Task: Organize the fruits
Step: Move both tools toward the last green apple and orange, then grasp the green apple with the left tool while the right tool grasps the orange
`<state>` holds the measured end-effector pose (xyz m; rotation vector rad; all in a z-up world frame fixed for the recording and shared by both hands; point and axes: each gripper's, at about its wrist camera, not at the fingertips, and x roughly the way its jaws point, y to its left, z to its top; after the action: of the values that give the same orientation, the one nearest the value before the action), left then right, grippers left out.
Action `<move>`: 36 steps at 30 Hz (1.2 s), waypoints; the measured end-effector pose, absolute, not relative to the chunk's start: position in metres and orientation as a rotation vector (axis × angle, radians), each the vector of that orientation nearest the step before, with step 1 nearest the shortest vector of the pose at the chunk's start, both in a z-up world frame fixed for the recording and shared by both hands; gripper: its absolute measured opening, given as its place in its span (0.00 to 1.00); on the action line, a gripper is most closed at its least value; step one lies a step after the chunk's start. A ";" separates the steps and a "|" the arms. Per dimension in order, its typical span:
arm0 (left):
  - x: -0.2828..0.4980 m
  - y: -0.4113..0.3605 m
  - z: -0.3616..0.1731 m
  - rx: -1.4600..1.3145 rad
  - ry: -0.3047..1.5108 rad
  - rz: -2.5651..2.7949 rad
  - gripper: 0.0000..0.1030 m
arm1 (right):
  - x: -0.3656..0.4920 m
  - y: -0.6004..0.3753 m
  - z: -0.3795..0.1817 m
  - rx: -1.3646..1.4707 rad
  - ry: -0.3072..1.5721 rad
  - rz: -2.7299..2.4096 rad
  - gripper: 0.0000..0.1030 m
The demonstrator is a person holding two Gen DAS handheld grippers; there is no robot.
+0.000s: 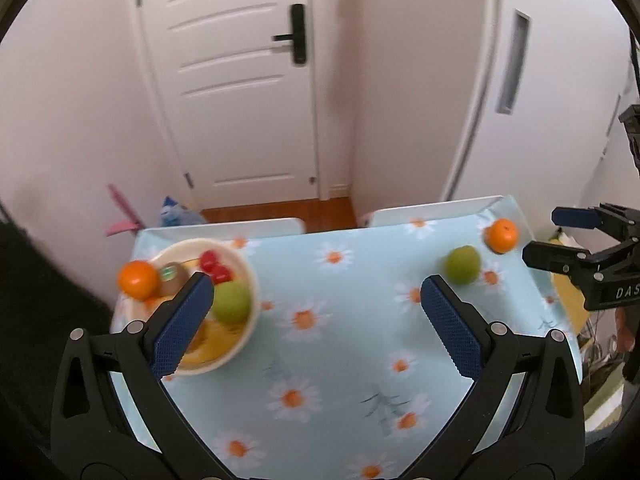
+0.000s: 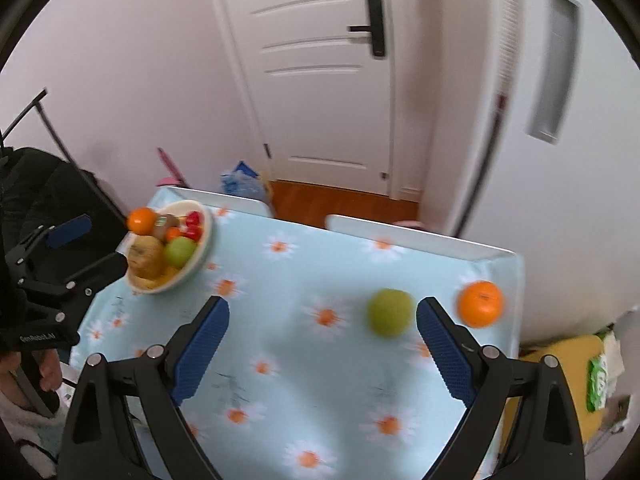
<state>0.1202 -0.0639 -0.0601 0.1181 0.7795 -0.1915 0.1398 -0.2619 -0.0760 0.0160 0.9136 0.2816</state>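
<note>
Across the middle of both views lies a table (image 1: 344, 320) under a pale blue daisy-print cloth. At the left of the left wrist view, a cream bowl (image 1: 250, 280) sits on it, heaped with fruit: an orange (image 1: 138, 279) on its upper-left rim, a kiwi, red pieces and a green apple (image 1: 232, 302). At the right of that view, 2 loose fruits rest on the cloth near the table's far right corner: a green fruit (image 1: 463, 265) and, just beyond it, another orange (image 1: 501, 235). The left gripper (image 1: 316, 292) has its blue-padded jaws spread wide with nothing between them. The right gripper (image 2: 323, 312) is likewise spread wide and empty, the green fruit just inside its right finger (image 2: 444, 344). A white door (image 1: 240, 80) stands behind.
</note>
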 end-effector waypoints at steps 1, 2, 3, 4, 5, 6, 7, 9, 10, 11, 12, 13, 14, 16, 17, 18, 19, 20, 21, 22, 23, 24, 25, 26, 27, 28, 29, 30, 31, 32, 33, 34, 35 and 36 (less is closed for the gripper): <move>0.122 -0.076 -0.063 0.125 0.781 -0.205 1.00 | 0.139 -0.272 -0.078 0.018 0.916 0.272 0.91; 0.123 -0.084 -0.065 0.129 0.784 -0.215 1.00 | 0.139 -0.283 -0.079 0.020 0.920 0.265 0.91; 0.125 -0.093 -0.068 0.134 0.788 -0.225 1.00 | 0.140 -0.294 -0.081 0.020 0.925 0.260 0.91; 0.128 -0.104 -0.072 0.140 0.794 -0.237 1.00 | 0.142 -0.303 -0.083 0.014 0.928 0.257 0.91; 0.130 -0.112 -0.075 0.145 0.799 -0.246 1.00 | 0.142 -0.311 -0.085 0.005 0.930 0.255 0.91; 0.131 -0.120 -0.078 0.151 0.803 -0.255 1.00 | 0.143 -0.318 -0.086 -0.005 0.931 0.255 0.91; 0.134 -0.130 -0.081 0.160 0.805 -0.266 1.00 | 0.145 -0.325 -0.088 -0.019 0.933 0.257 0.91; 0.138 -0.146 -0.088 0.176 0.809 -0.284 1.00 | 0.150 -0.339 -0.093 -0.053 0.937 0.264 0.91; 0.140 -0.153 -0.090 0.184 0.810 -0.291 1.00 | 0.152 -0.342 -0.096 -0.065 0.938 0.269 0.91; 0.143 -0.161 -0.095 0.191 0.811 -0.298 1.00 | 0.155 -0.348 -0.099 -0.082 0.936 0.275 0.91; 0.146 -0.169 -0.099 0.196 0.814 -0.308 1.00 | 0.158 -0.354 -0.102 -0.099 0.933 0.276 0.91; 0.148 -0.175 -0.103 0.199 0.817 -0.318 1.00 | 0.160 -0.360 -0.105 -0.120 0.929 0.278 0.91; 0.150 -0.182 -0.107 0.202 0.818 -0.326 1.00 | 0.164 -0.365 -0.109 -0.144 0.925 0.285 0.91; 0.155 -0.197 -0.119 0.216 0.829 -0.348 1.00 | 0.171 -0.375 -0.119 -0.180 0.915 0.302 0.91; 0.157 -0.204 -0.125 0.224 0.833 -0.356 1.00 | 0.175 -0.379 -0.124 -0.191 0.914 0.317 0.91; 0.158 -0.209 -0.130 0.230 0.835 -0.363 1.00 | 0.178 -0.383 -0.129 -0.200 0.910 0.331 0.91; 0.160 -0.218 -0.138 0.238 0.839 -0.372 1.00 | 0.182 -0.387 -0.134 -0.211 0.910 0.352 0.91; 0.162 -0.223 -0.143 0.241 0.843 -0.378 1.00 | 0.185 -0.389 -0.138 -0.221 0.908 0.365 0.91; 0.164 -0.228 -0.149 0.244 0.846 -0.383 1.00 | 0.188 -0.392 -0.143 -0.237 0.902 0.379 0.91; 0.166 -0.235 -0.156 0.246 0.849 -0.386 1.00 | 0.191 -0.393 -0.146 -0.250 0.898 0.391 0.91; 0.167 -0.238 -0.161 0.247 0.852 -0.386 1.00 | 0.194 -0.395 -0.151 -0.265 0.894 0.407 0.91; 0.169 -0.241 -0.166 0.248 0.855 -0.387 1.00 | 0.197 -0.396 -0.156 -0.282 0.892 0.420 0.91; 0.171 -0.244 -0.171 0.249 0.858 -0.386 1.00 | 0.200 -0.396 -0.159 -0.294 0.893 0.429 0.91; 0.173 -0.247 -0.176 0.252 0.862 -0.383 1.00 | 0.203 -0.396 -0.165 -0.311 0.893 0.441 0.91; 0.175 -0.249 -0.181 0.254 0.866 -0.380 1.00 | 0.204 -0.397 -0.168 -0.321 0.891 0.448 0.91; 0.176 -0.250 -0.185 0.253 0.868 -0.377 1.00 | 0.206 -0.397 -0.171 -0.334 0.890 0.458 0.91; 0.178 -0.252 -0.188 0.252 0.870 -0.375 1.00 | 0.208 -0.397 -0.175 -0.350 0.887 0.468 0.90; 0.180 -0.253 -0.191 0.251 0.872 -0.372 1.00 | 0.209 -0.396 -0.178 -0.359 0.886 0.473 0.90; 0.182 -0.254 -0.195 0.251 0.875 -0.367 1.00 | 0.211 -0.395 -0.181 -0.369 0.887 0.479 0.90; 0.184 -0.256 -0.198 0.251 0.876 -0.364 0.99 | 0.212 -0.395 -0.184 -0.377 0.890 0.486 0.90; 0.186 -0.258 -0.199 0.253 0.879 -0.361 0.96 | 0.214 -0.394 -0.187 -0.384 0.894 0.491 0.89; 0.188 -0.259 -0.202 0.255 0.883 -0.359 0.92 | 0.215 -0.393 -0.191 -0.394 0.898 0.494 0.89; 0.189 -0.261 -0.204 0.257 0.886 -0.357 0.91 | 0.216 -0.392 -0.193 -0.402 0.902 0.498 0.87; 0.190 -0.262 -0.207 0.261 0.891 -0.353 0.90 | 0.217 -0.391 -0.196 -0.413 0.907 0.503 0.84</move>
<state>0.1902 -0.2620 -0.2074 0.2607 0.8911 -0.3533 0.2168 -0.3908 -0.1955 -0.4125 0.9071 0.5026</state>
